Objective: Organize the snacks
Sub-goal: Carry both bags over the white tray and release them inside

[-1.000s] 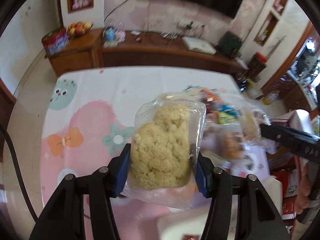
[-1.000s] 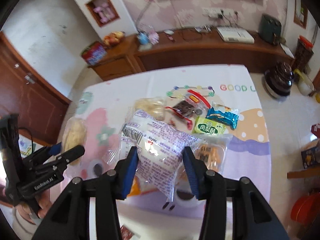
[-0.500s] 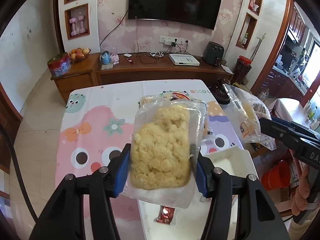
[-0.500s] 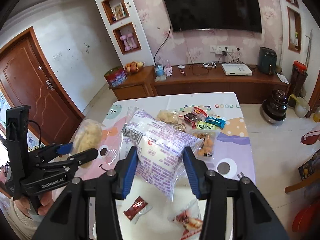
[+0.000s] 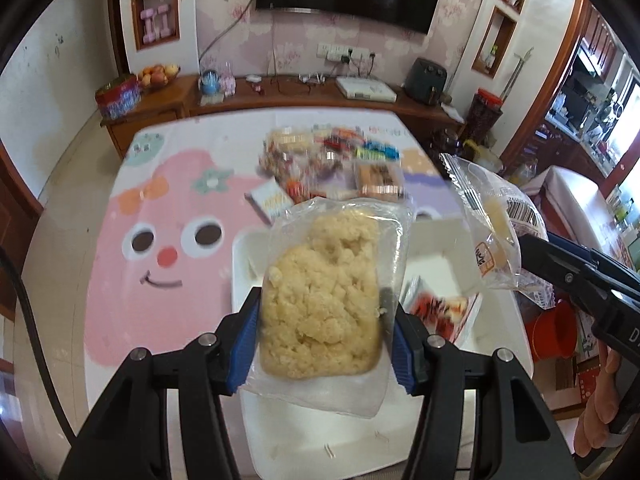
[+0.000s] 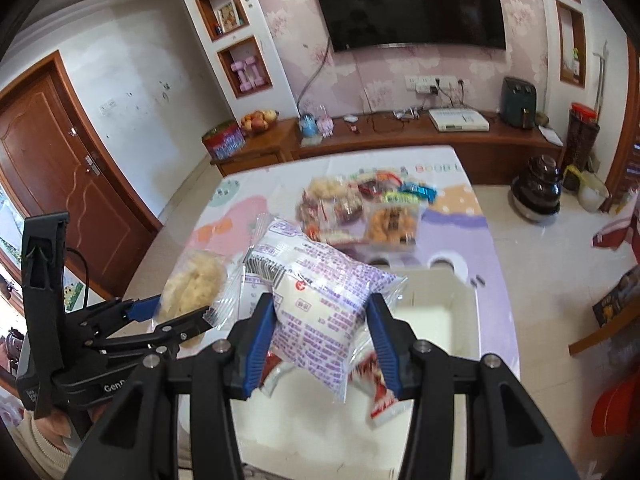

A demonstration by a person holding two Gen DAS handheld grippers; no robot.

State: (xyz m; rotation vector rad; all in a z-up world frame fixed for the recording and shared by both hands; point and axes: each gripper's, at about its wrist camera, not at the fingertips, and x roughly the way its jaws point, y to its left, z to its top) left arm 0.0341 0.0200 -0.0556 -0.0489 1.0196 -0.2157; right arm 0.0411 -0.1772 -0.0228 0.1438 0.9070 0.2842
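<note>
My left gripper [image 5: 325, 344] is shut on a clear bag of yellow crumbly snack [image 5: 324, 304], held above a white tray [image 5: 240, 264]. It also shows in the right wrist view [image 6: 192, 284]. My right gripper [image 6: 322, 342] is shut on a white packet with purple print [image 6: 320, 280], over the same tray [image 6: 464, 320]. That packet also shows at the right of the left wrist view [image 5: 492, 232]. A red-and-white packet [image 5: 440, 312] lies in the tray. A pile of several snack packets [image 6: 360, 204] lies on the table beyond the tray.
The table has a pink cartoon cloth [image 5: 160, 216]. A small boxed snack [image 5: 272, 200] lies between tray and pile. A wooden sideboard [image 6: 400, 136] with a fruit bowl and a tin stands behind the table, under a wall TV. A red bucket [image 5: 554, 332] stands on the floor at right.
Both grippers have come down and toward the white tray with their packets still held. The tray and the packets in it fill more of both views.
</note>
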